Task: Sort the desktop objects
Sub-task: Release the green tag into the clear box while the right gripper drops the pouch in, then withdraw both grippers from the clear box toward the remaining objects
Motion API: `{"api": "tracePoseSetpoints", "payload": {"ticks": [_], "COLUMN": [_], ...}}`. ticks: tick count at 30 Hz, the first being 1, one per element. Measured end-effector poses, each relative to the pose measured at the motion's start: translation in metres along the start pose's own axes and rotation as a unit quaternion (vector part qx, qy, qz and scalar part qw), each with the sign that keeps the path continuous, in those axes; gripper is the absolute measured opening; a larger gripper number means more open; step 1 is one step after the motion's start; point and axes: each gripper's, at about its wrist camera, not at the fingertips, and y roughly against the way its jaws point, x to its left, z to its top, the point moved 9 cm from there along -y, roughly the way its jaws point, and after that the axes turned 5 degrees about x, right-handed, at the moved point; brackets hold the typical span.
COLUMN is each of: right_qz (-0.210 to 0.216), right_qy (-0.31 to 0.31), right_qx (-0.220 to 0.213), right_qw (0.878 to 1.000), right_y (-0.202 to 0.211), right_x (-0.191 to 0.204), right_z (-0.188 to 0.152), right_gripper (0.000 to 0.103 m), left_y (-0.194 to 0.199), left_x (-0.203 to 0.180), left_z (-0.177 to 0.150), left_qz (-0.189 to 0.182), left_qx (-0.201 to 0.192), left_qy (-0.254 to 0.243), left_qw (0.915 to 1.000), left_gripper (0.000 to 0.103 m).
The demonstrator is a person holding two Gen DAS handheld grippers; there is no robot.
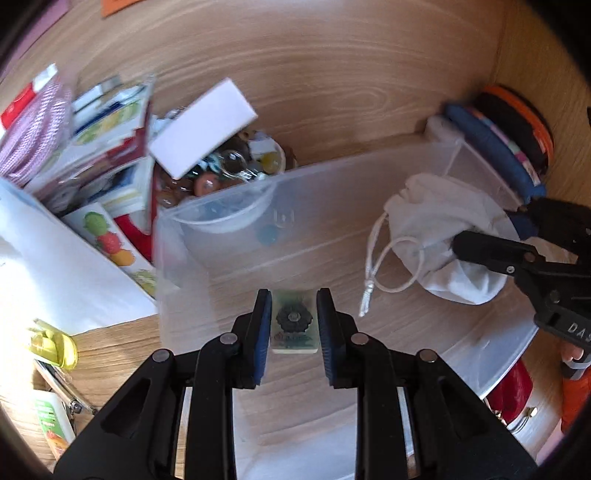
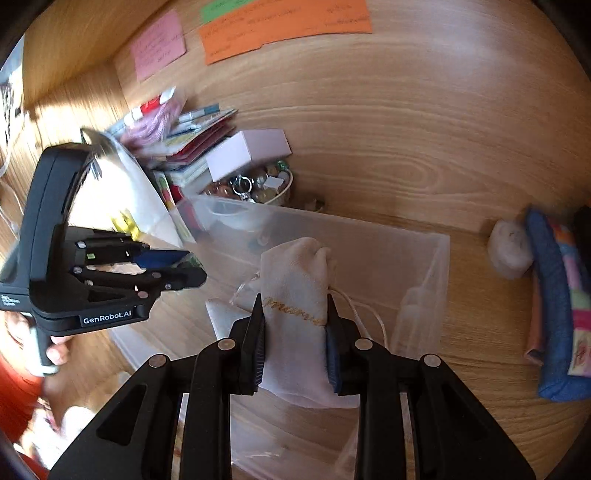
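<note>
Left tongs [image 1: 294,325] closed on a small flat card [image 1: 294,320] printed with a dark flower, held over the open clear plastic bin [image 1: 229,206]. Right tongs [image 2: 294,339] clamped across a white drawstring pouch [image 2: 299,295] with gold script, also over the bin, its cord [image 1: 373,273] dangling loose. Beyond the bin's far wall, touching or just behind it, a round bowl of beads and trinkets [image 1: 221,170] with a white box [image 1: 203,127] lying tilted on top. To the left of that, a heap of fruit-printed packets [image 1: 107,122] and a pink knitted bundle [image 1: 35,133], blurred, so perhaps yarn. On the bench [image 2: 369,129] to the right, a blue-edged fabric roll [image 2: 550,295] beside a small white lump [image 2: 509,251]. Farthest off, orange [image 2: 280,29] and pink paper notes [image 2: 159,42].
</note>
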Motion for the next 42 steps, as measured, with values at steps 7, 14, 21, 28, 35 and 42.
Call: {"api": "tracePoseSetpoints", "payload": {"ticks": [7, 14, 21, 28, 35, 42], "right_qz": [-0.028, -0.058, -0.074, -0.081, -0.083, -0.075], "right_qy": [0.032, 0.058, 0.062, 0.048, 0.038, 0.030], "right_qx": [0.009, 0.009, -0.019, -0.042, -0.061, -0.096], "right_qw": [0.999, 0.997, 0.995, 0.995, 0.994, 0.992], "right_y": [-0.005, -0.008, 0.006, 0.018, 0.040, 0.083], "right_x": [0.005, 0.007, 0.005, -0.002, -0.001, 0.017], "right_z": [-0.004, -0.007, 0.000, 0.008, 0.016, 0.010], "right_gripper": [0.024, 0.027, 0.042, 0.066, 0.072, 0.083], "left_y": [-0.016, -0.014, -0.014, 0.006, 0.049, 0.091], "left_x": [-0.005, -0.003, -0.002, 0.003, 0.019, 0.019], "left_z": [-0.002, 0.000, -0.002, -0.002, -0.008, -0.021], "left_qz": [0.022, 0.030, 0.041, 0.054, 0.072, 0.086], "left_qx": [0.021, 0.010, 0.004, -0.026, -0.071, -0.117], "left_qy": [-0.018, -0.014, -0.018, -0.014, -0.005, 0.006], "left_qw": [0.9994, 0.9994, 0.9990, 0.9981, 0.9949, 0.9894], "left_gripper": [0.024, 0.024, 0.031, 0.057, 0.072, 0.073]}}
